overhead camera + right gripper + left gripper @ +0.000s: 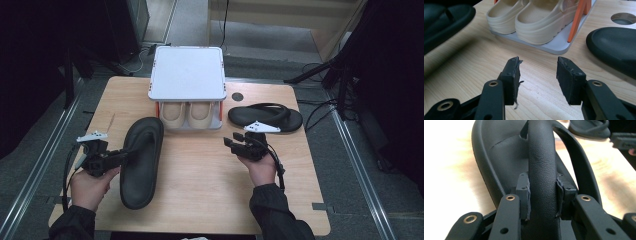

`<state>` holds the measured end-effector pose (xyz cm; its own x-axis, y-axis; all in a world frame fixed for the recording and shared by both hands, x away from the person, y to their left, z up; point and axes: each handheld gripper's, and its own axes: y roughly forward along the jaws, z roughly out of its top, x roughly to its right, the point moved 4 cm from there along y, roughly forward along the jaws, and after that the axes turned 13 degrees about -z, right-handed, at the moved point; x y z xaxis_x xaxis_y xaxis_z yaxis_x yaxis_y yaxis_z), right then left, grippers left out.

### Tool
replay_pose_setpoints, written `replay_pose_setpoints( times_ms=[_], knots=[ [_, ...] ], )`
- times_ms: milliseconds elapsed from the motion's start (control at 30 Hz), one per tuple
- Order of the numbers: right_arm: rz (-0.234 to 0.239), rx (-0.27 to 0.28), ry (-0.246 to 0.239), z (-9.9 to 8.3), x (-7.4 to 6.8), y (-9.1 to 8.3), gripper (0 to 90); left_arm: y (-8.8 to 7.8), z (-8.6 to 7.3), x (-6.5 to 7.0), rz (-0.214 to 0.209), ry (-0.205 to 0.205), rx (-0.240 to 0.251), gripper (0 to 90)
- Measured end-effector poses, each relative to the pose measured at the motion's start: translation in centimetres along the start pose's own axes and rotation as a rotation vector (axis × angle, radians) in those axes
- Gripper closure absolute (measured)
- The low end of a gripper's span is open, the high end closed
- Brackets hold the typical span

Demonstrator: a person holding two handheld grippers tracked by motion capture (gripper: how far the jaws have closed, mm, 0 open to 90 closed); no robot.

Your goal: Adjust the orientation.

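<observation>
Gripping: the strap of the black sandal [499, 152] is clamped between the pads of the left gripper [116, 156]; the sandal is seen at the table's [200, 190] left side
Slip risk: the smooth strap could be pulled free if tugged sideways
Middle: a white shoe rack [187, 72] with cream clogs [536, 20] could be knocked by the toe
Right gripper [537, 72]: jaws are held apart, empty
Second sandal [266, 117]: laid just beyond, near the rack
</observation>
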<state>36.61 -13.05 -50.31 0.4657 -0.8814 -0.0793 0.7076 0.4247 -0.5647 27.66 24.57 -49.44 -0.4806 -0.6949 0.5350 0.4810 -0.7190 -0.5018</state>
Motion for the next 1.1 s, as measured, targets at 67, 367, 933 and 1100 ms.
replay_pose_setpoints(
  times_ms=[67,367,933,1100],
  knots=[
    [0.0,0.0,0.001,0.0,0.0,0.0,54.0,0.7,-0.6,0.4,-0.01,-0.002,-0.02,69.1],
    [-0.008,-0.004,-0.004,-0.1,0.1,0.1,54.1,3.9,-1.7,1.2,-0.026,0.017,-0.08,69.0],
    [-0.026,-0.028,-0.023,-0.5,0.1,-0.2,54.0,8.4,-2.9,1.5,-0.058,0.013,-0.152,68.5],
    [-0.03,-0.034,-0.025,-0.6,0.1,-0.3,53.9,8.9,-2.9,1.6,-0.056,0.022,-0.147,68.0]
  ],
)
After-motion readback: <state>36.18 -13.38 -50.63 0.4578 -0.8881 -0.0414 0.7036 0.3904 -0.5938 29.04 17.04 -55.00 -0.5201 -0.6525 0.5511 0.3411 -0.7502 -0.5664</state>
